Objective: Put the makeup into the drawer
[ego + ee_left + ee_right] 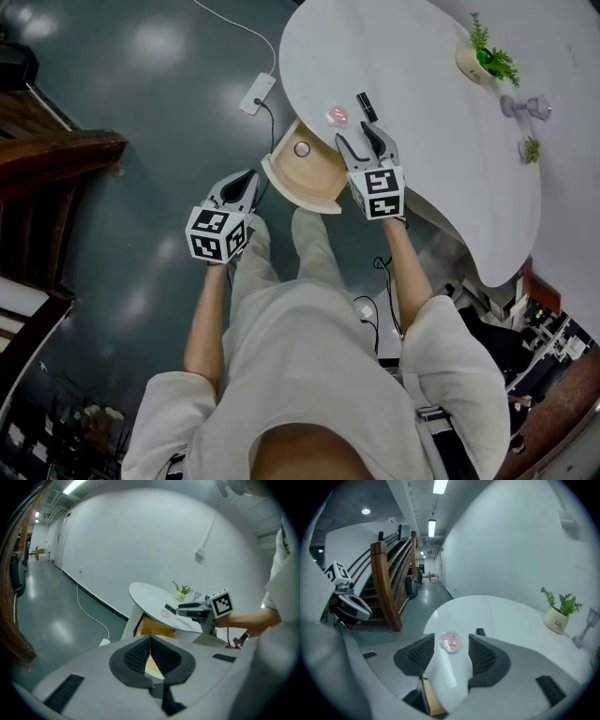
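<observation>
A round pink makeup compact [337, 115] and a short black makeup stick [366, 106] lie on the white round table [422, 84] near its edge. Below that edge a wooden drawer [309, 183] stands pulled out, with a small round item [302, 148] inside. My right gripper [363, 141] hovers open over the table edge, just short of the compact [451, 642], which shows past its empty jaws; the black stick [480, 632] lies behind the right finger. My left gripper [246, 180] hangs left of the drawer [157, 627], shut and empty [150, 638].
A potted plant [483, 58], a small glass stand [525, 105] and a tiny plant [531, 148] sit at the table's far side. A power strip [256, 94] with its cable lies on the dark floor. A wooden staircase [47, 159] rises at the left.
</observation>
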Tool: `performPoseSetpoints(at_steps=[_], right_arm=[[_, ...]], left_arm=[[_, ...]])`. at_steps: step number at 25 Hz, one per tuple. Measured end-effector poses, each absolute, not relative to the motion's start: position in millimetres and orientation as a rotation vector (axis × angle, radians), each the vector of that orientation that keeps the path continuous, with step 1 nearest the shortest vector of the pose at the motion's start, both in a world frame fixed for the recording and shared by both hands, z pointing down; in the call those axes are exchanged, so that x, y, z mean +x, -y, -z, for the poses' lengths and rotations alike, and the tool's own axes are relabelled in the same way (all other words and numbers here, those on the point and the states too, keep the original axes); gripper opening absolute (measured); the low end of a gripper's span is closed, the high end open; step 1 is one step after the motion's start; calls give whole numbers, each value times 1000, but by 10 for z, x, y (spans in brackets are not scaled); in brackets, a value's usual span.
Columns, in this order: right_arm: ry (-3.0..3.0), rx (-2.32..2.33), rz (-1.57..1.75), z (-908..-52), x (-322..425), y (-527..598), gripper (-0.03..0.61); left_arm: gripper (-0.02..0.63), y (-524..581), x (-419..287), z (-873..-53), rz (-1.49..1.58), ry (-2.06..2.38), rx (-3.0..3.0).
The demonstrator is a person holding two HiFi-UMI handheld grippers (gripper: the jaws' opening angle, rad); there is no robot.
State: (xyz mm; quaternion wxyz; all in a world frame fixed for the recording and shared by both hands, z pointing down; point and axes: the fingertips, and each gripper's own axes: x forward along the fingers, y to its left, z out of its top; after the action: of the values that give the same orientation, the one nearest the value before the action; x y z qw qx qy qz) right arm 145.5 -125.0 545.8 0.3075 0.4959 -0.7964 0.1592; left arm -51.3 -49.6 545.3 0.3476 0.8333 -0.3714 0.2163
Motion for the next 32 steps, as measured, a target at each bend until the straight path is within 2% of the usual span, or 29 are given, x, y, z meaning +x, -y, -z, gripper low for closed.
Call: performPoseSetpoints(at_steps=[7, 15, 22, 32], right_arm=[[1984, 1337, -433, -5730, 1988, 1689, 210], [1930, 1285, -517, -5980, 2085, 1728, 100], [1974, 1281, -488, -5843, 1994, 1663, 97], [2073, 1301, -409, -5530, 1442, 1350, 94]], left_arm=[[12, 474, -423, -5497, -561, 954, 2162], [12, 450, -488, -5526, -554, 970, 2145], [12, 437, -528, -5556, -547, 979, 2132], [12, 362, -594, -5605, -528, 975, 2119]])
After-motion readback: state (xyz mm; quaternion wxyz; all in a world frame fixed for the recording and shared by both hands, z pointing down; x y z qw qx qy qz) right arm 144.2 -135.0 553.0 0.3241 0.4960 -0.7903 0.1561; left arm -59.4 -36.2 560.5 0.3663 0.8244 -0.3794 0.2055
